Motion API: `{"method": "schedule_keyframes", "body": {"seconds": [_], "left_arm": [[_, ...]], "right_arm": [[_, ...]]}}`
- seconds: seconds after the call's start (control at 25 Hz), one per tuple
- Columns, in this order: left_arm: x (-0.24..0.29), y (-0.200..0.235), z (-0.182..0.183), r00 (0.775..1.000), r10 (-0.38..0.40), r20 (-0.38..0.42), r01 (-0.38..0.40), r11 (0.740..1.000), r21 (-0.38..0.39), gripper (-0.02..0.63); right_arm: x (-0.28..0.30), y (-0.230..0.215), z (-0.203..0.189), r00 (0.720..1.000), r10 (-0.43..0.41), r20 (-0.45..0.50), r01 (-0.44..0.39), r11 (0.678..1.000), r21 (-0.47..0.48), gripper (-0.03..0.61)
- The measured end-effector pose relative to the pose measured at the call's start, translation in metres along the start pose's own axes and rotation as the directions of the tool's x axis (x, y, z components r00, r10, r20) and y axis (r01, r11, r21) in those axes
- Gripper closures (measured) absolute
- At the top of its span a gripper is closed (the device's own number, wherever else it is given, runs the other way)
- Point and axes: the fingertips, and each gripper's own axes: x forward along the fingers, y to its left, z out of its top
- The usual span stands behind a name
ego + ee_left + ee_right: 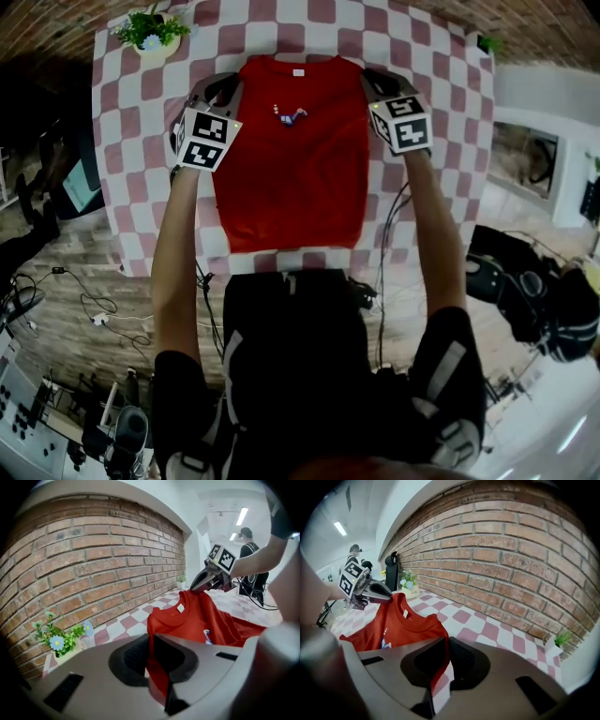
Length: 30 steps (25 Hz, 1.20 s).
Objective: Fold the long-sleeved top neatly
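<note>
One brick wall [93, 559] runs along the far side of my table [122, 141], which is covered in a red-and-white checked cloth. The long-sleeved top [291, 178], plain red, lies down the middle of that cloth. Its collar is toward the wall and its hem is close to the table's near edge. From my head view it shows as a narrow rectangle, and I cannot make out the sleeves.

I hold both tools at its shoulders. My left gripper [232, 84] has its jaws pinched nearly together on a fold of red cloth at the left shoulder; in the left gripper view that fold runs straight down between the pads [151, 660]. My right gripper [372, 79] is closed the same way on the right shoulder, with a thin strip of red fabric clamped in its narrow gap [439, 665]. Seen from either tool, the collar edge is raised off the cloth and stretched between the two, while the body slopes down to the table.

A pot of blue and white flowers [150, 36] stands at the far left corner, well apart from the top. A smaller green plant [560, 641] stands at the far right corner. A white label [298, 71] sits inside the collar, and a little blue print [291, 116] marks the chest.
</note>
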Motion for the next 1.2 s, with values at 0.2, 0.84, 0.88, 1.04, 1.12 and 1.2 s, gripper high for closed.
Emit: {"method": "schedule_keyframes", "body": {"seconds": [0.2,0.84,0.88,1.04,1.12,1.2], "left_arm": [[-0.044,-0.014,0.013,0.998,-0.011,0.064,0.009,1.0,0.03,0.581],[-0.172,-0.102,0.018,0.979,-0.06,0.194,0.034,0.99,0.139,0.581],[-0.177,-0.107,0.018,0.978,-0.057,0.201,0.03,0.99,0.137,0.581],[-0.199,-0.129,0.011,0.976,-0.043,0.214,0.016,0.992,0.124,0.581],[-0.208,-0.139,0.006,0.977,-0.029,0.213,0.004,0.993,0.116,0.581],[-0.216,-0.149,0.002,0.978,-0.013,0.21,-0.011,0.994,0.111,0.581]], "right_arm": [[-0.046,0.018,0.01,0.996,-0.06,0.063,0.06,0.998,0.0,0.55],[-0.188,0.102,-0.039,0.957,-0.228,0.181,0.22,0.973,0.064,0.551],[-0.193,0.105,-0.043,0.955,-0.23,0.185,0.223,0.973,0.06,0.552],[-0.211,0.119,-0.057,0.954,-0.222,0.199,0.216,0.975,0.056,0.552],[-0.218,0.125,-0.062,0.953,-0.217,0.211,0.211,0.976,0.051,0.552],[-0.225,0.134,-0.066,0.953,-0.207,0.221,0.2,0.978,0.056,0.551]]}}
